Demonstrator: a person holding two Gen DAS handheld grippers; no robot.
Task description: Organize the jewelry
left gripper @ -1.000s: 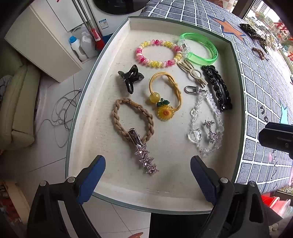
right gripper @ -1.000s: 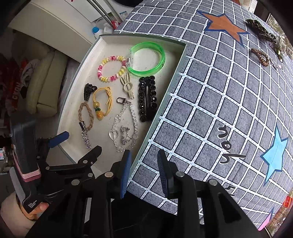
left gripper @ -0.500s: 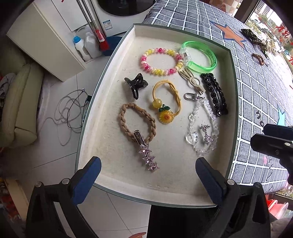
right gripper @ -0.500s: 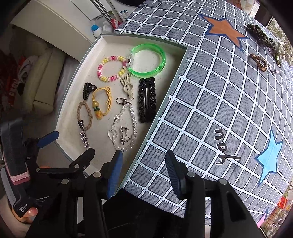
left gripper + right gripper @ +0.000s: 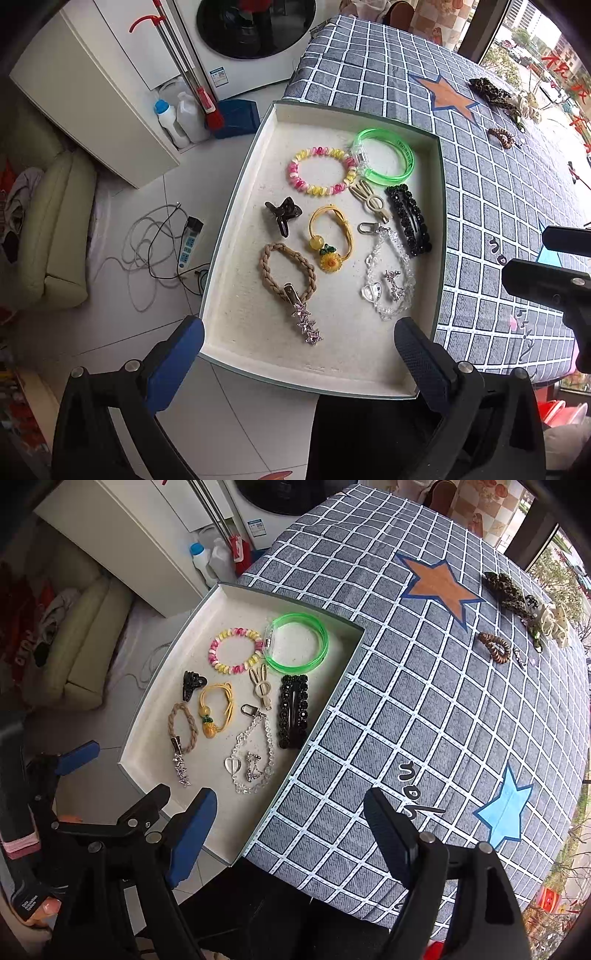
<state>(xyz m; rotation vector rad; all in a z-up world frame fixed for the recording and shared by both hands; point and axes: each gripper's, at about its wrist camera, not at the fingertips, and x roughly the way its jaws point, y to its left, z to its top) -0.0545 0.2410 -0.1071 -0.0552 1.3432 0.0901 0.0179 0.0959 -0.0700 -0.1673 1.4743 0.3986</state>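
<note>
A cream-lined tray (image 5: pixel 236 229) (image 5: pixel 155 716) holds several jewelry pieces: a green bangle (image 5: pixel 384 155) (image 5: pixel 299 642), a pink-yellow bead bracelet (image 5: pixel 320 176), a black clip (image 5: pixel 408 220) (image 5: pixel 293 710), a yellow sunflower tie (image 5: pixel 330 236), a braided tie (image 5: pixel 288 269), a star clip (image 5: pixel 304 321) and a clear chain (image 5: pixel 388 273) (image 5: pixel 253 760). My left gripper (image 5: pixel 299 354) is open and empty above the tray's near edge. My right gripper (image 5: pixel 291 834) is open and empty over the tray's right corner. More hair pieces (image 5: pixel 517 598) lie far right.
The tray sits on a grey checked tablecloth (image 5: pixel 424 701) with star prints and overhangs its left edge. A brown spiral tie (image 5: pixel 495 646) lies on the cloth. Below are tiled floor, cables (image 5: pixel 147 251), bottles (image 5: pixel 170 118) and a washing machine (image 5: pixel 258 33).
Both grippers have pulled back and up from the tray, so more of the table shows. The right gripper's jaws have opened from nearly shut to wide apart.
</note>
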